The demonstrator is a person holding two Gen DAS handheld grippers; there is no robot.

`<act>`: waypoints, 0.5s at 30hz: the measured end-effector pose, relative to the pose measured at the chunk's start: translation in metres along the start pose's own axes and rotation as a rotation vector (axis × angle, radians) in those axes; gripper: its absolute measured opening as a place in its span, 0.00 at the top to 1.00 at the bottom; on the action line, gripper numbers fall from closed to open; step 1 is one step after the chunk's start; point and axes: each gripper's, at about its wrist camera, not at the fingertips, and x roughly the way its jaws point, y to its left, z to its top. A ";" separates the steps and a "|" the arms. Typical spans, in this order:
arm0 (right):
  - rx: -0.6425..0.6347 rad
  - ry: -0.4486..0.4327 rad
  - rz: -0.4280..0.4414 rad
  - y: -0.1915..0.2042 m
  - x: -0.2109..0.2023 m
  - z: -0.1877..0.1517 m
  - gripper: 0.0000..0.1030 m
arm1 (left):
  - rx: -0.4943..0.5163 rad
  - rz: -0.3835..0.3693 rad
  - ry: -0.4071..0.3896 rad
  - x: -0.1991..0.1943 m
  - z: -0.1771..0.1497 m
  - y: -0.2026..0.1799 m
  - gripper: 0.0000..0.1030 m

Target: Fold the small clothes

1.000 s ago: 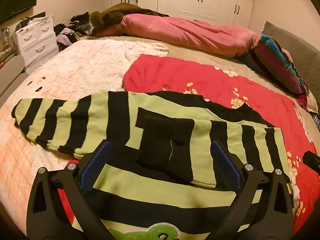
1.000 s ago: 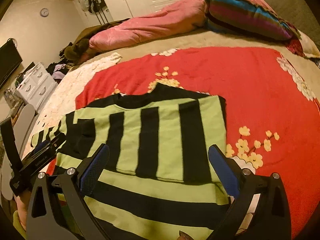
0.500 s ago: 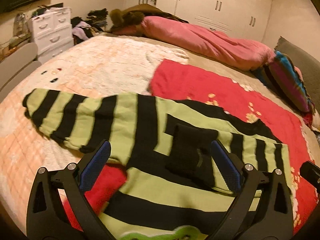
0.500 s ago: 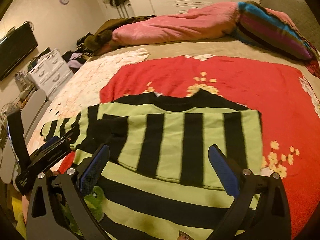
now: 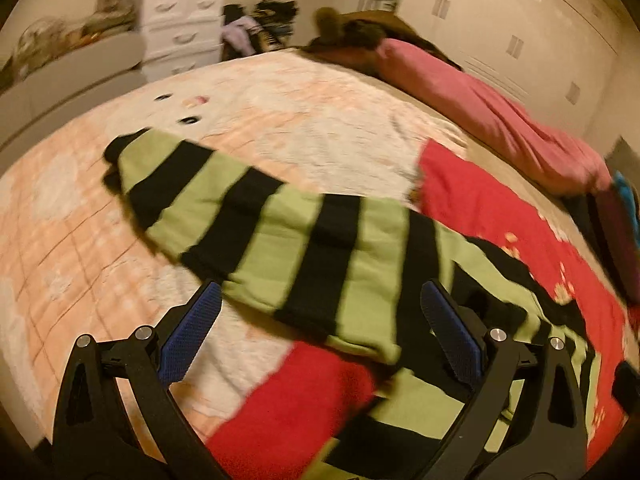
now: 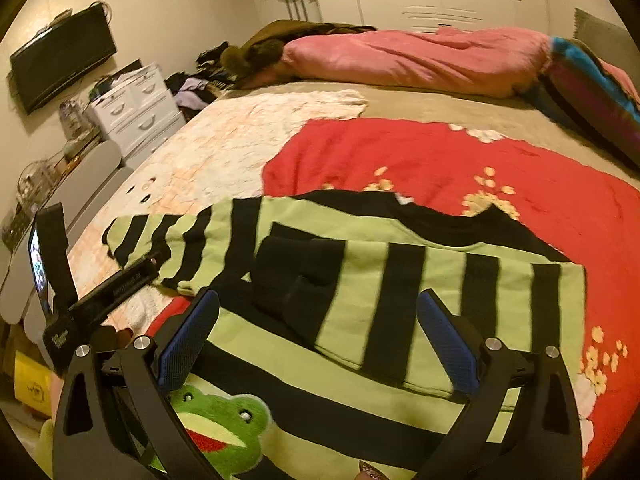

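A green and black striped sweater (image 6: 400,280) with a frog patch (image 6: 218,420) lies on the bed. Its right sleeve is folded across the chest, with the black cuff (image 6: 298,276) near the middle. Its left sleeve (image 5: 256,232) lies stretched out to the left over the pale quilt. My left gripper (image 5: 320,332) is open and empty just above the near edge of that sleeve; it also shows in the right wrist view (image 6: 120,284). My right gripper (image 6: 316,340) is open and empty over the sweater's body.
A red flowered blanket (image 6: 500,184) lies under the sweater. A pale quilt (image 5: 280,120) covers the bed's left side. A pink duvet (image 6: 400,56) and a striped pillow (image 6: 592,84) lie at the far end. White drawers (image 6: 132,108) stand left of the bed.
My left gripper has swung left, from over the folded cuff to over the outstretched left sleeve. My right gripper has drawn back, bringing the frog patch into view. Both stay open.
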 end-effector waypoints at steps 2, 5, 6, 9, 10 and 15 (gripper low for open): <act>-0.021 0.015 0.015 0.010 0.008 0.000 0.04 | -0.033 0.010 -0.006 0.002 0.004 0.016 0.09; -0.055 0.042 0.045 0.027 0.019 -0.004 0.04 | -0.068 0.040 -0.018 0.002 0.009 0.038 0.09; -0.065 0.049 0.053 0.032 0.022 -0.005 0.04 | -0.083 0.050 -0.020 0.002 0.011 0.046 0.09; -0.090 0.067 0.079 0.046 0.029 -0.010 0.04 | -0.136 0.071 -0.023 0.006 0.017 0.073 0.09; -0.100 0.074 0.087 0.052 0.032 -0.013 0.04 | -0.174 0.063 -0.013 0.010 0.018 0.087 0.09; -0.139 0.098 0.103 0.068 0.039 -0.025 0.04 | -0.297 0.080 -0.001 0.021 0.023 0.135 0.09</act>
